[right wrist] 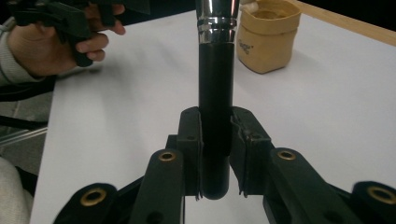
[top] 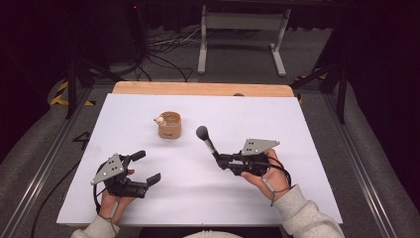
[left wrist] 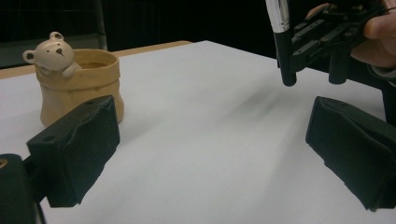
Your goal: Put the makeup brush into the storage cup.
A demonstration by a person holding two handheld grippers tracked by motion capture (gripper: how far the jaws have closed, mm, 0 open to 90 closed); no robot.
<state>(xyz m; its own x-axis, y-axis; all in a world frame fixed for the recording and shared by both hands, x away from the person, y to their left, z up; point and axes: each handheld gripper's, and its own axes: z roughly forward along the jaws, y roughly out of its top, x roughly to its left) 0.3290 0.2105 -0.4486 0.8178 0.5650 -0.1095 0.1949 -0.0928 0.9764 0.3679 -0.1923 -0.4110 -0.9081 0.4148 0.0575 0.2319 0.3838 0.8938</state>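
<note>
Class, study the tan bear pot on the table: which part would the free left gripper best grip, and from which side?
Probably the plain round wall of the pot, low down, approached level from the near-left where the left gripper waits open. The pot stands upright; the bear perches on the rim's left, so a top grip looks awkward.

The white matte table top is evenly and brightly lit from above, while the room around it falls into near black, the grey floor dim at the edges of the high view. Shadows are soft and faint: a pale smear lies under the black-handled brush with a chrome ferrule in the left gripper view. That ferrule carries sharp bright glare in the right gripper view. The tan ceramic pot with a small bear figure on its rim is fairly crisp there, but the near black jaws look soft and grainy. The high view is low in detail, slightly blurred throughout.
</note>
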